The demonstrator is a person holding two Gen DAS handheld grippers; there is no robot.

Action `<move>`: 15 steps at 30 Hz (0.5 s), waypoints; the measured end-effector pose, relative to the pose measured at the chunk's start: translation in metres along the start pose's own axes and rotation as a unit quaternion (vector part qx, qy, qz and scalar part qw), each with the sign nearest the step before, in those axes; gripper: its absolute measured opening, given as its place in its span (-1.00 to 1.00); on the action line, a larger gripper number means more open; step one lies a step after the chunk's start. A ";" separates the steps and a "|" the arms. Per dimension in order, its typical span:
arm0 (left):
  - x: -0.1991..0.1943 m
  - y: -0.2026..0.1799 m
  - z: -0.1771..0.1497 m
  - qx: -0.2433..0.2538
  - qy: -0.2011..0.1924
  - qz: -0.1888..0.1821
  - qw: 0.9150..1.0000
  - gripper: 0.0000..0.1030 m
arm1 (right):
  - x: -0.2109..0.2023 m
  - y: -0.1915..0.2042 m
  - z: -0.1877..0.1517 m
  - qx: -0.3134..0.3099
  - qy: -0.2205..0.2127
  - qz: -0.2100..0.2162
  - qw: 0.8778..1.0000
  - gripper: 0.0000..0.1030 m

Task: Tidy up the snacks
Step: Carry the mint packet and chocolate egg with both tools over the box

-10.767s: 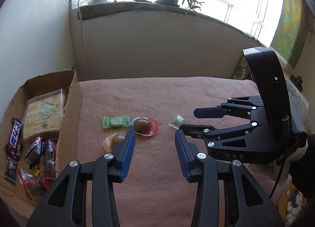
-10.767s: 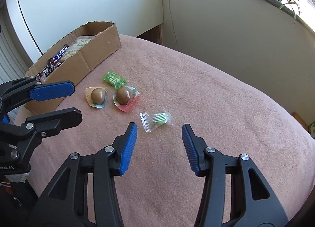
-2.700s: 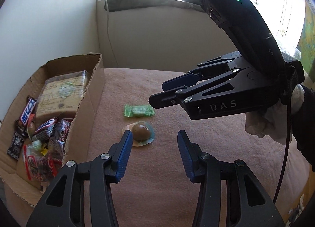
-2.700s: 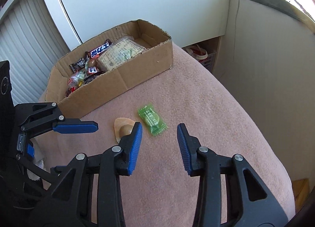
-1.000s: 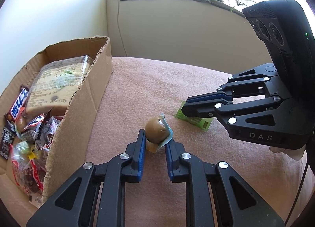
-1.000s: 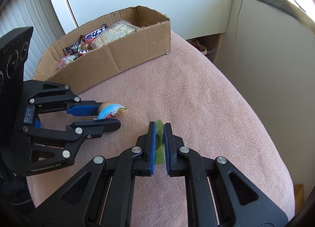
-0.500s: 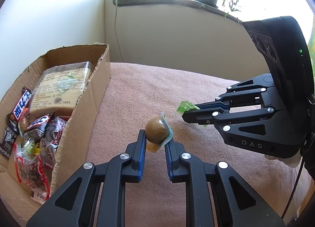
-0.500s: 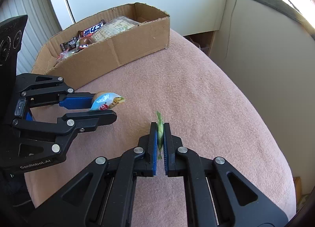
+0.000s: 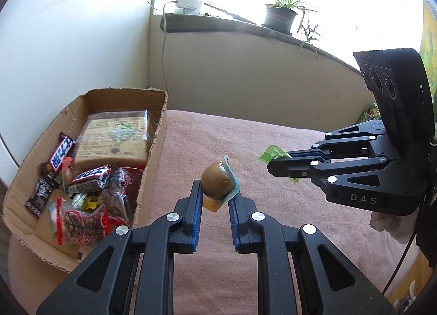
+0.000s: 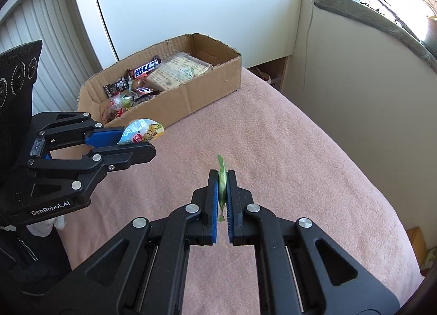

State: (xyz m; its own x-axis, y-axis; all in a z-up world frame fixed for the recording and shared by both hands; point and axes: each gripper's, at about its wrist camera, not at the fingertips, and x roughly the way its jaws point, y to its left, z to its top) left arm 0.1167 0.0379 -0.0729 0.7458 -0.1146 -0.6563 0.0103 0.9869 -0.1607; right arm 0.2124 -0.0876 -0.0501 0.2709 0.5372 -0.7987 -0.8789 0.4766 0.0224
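So here's where I'm at with the snack sorting. My left gripper (image 9: pixel 215 197) is pinching a little jelly cup (image 9: pixel 217 182), brown dome poking up above the fingers and the printed foil lid turned to the side. I've got it by the sides because the dome is slick and round, so I reckon squeezing across the cup body is the only hold that won't let it pop out. It hangs clear of the pink blanket (image 9: pixel 273 205), just beside the near wall of the cardboard box (image 9: pixel 153 162).

My right gripper (image 10: pixel 222 192) has its fingers pressed nearly together on a green wrapped candy (image 10: pixel 221 178), held edge-on so the wrapper stands up like a thin fin between the pads. A flat packet like that gives you nothing to grab unless you clamp the faces, hence the narrow pinch. It's also up off the blanket, further out from the box than the jelly.

The box already holds a chocolate bar (image 9: pixel 61 155), a big wrapped block (image 9: pixel 114 134) and a pile of small packets (image 9: pixel 82 219), so that's clearly the home for these two. As far as I can see nothing loose is left on the blanket. Judging by the layout, the jelly goes in first since it's closest, and I'll want to clear the cardboard rim before letting go so it doesn't bounce back out.
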 end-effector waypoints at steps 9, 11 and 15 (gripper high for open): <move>-0.043 0.023 -0.007 -0.006 -0.021 0.012 1.000 -0.68 | -0.015 0.037 0.018 0.006 -0.024 0.002 1.000 -0.90; -0.049 0.029 -0.008 -0.008 -0.024 0.015 1.000 -0.68 | -0.015 0.044 0.023 0.008 -0.026 0.003 1.000 -0.90; -0.053 0.037 -0.001 -0.016 -0.030 0.024 0.999 -0.68 | -0.011 0.059 0.034 0.005 -0.029 0.007 1.000 -0.90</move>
State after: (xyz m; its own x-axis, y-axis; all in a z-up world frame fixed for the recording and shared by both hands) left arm 0.0768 0.0803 -0.0454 0.7836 -0.0598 -0.6183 -0.0464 0.9869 -0.1543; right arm 0.1711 -0.0418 -0.0194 0.2816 0.5830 -0.7621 -0.8785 0.4761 0.0396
